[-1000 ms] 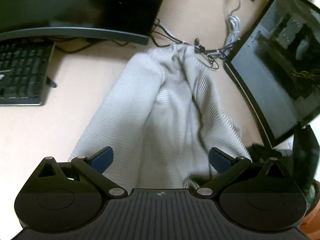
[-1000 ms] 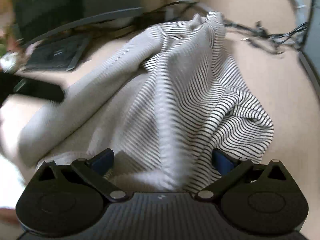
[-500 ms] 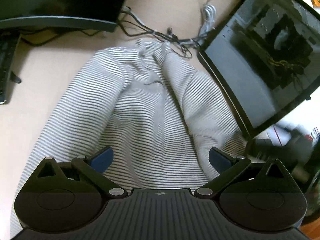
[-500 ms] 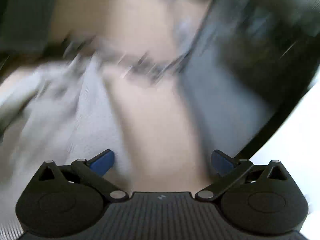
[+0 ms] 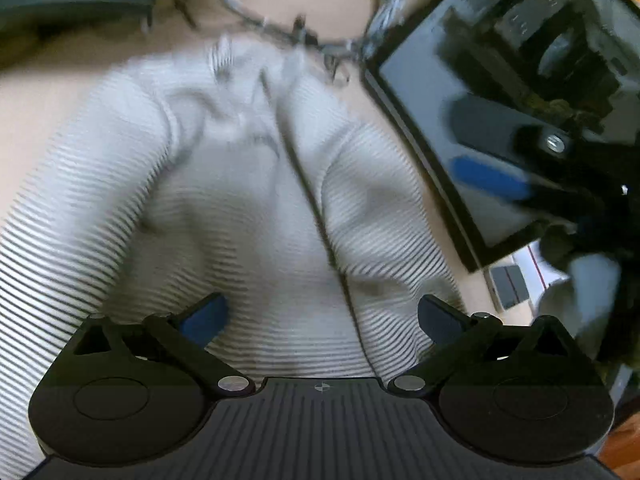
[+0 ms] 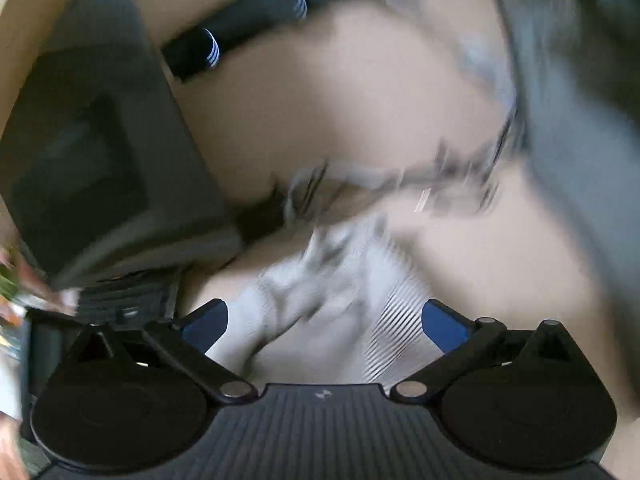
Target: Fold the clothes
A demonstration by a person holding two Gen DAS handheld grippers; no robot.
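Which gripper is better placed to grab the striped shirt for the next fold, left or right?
Left, probably. The left gripper is open directly over the striped shirt, with cloth filling the space between its fingers. The right gripper is open too, but sees only the shirt's bunched far end, and its view is heavily blurred.

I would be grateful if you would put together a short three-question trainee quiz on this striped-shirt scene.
1. True or false: the left gripper is shut on the striped shirt.
2. What lies on the desk just beyond the shirt's far end? A) tangled cables B) a mug C) a book
3. Fill in: in the left wrist view, the right gripper shows in front of a dark ____.

Key: 1 false, its fingers stand wide open over the cloth. 2 A, the cables. 3 monitor.
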